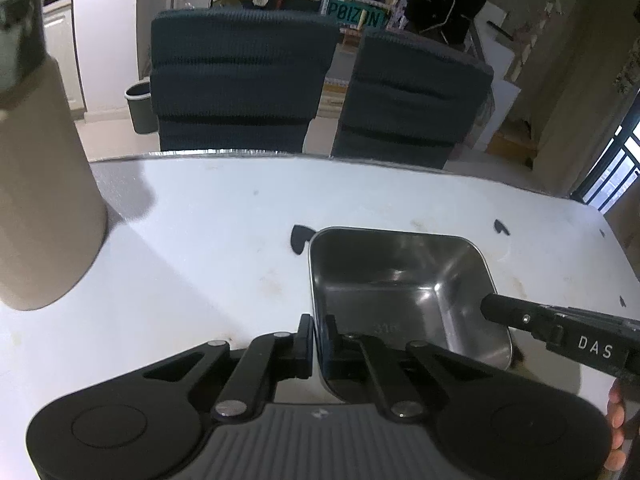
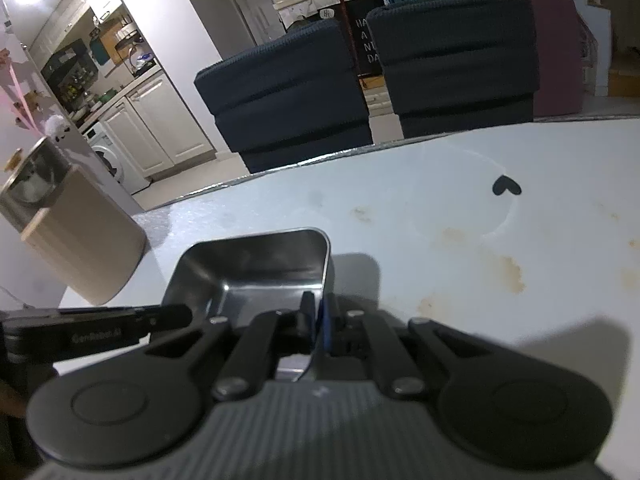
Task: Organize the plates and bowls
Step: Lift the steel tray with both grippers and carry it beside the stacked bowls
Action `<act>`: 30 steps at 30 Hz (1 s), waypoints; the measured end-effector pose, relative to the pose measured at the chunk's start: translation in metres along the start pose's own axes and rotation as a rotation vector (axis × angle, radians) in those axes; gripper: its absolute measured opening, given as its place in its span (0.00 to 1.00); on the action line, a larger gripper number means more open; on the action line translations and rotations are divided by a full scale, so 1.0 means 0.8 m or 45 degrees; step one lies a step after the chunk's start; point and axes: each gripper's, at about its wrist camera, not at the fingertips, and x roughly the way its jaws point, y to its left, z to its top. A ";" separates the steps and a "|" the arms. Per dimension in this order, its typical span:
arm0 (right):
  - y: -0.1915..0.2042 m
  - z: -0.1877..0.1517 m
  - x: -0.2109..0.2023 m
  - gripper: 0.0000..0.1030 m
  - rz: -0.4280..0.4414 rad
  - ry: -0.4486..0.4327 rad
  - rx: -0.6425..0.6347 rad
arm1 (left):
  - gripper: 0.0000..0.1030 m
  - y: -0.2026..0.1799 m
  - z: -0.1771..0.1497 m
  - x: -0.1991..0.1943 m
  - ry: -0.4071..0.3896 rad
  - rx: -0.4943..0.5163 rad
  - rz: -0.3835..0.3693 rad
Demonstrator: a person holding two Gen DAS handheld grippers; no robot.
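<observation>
A square steel bowl [image 1: 400, 280] sits on the white table [image 1: 200, 240]. My left gripper [image 1: 319, 344] is shut on the bowl's left wall, one finger inside and one outside. My right gripper [image 2: 318, 328] is shut on the bowl's [image 2: 256, 264] right wall in the same way. The right gripper's finger [image 1: 516, 314] shows over the bowl's right rim in the left wrist view. The left gripper's finger [image 2: 168, 316] shows at the bowl's left rim in the right wrist view.
A tall beige canister [image 1: 36, 200] stands on the table to the left; it also shows in the right wrist view [image 2: 84, 248]. Two dark chairs [image 1: 240, 80] stand behind the far table edge. Black heart marks [image 2: 505, 187] and brown stains dot the tabletop.
</observation>
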 end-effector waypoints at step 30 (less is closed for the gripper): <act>0.016 -0.094 -0.228 0.06 0.193 -0.099 -0.051 | 0.03 -0.089 -0.131 -0.260 -0.219 0.001 0.079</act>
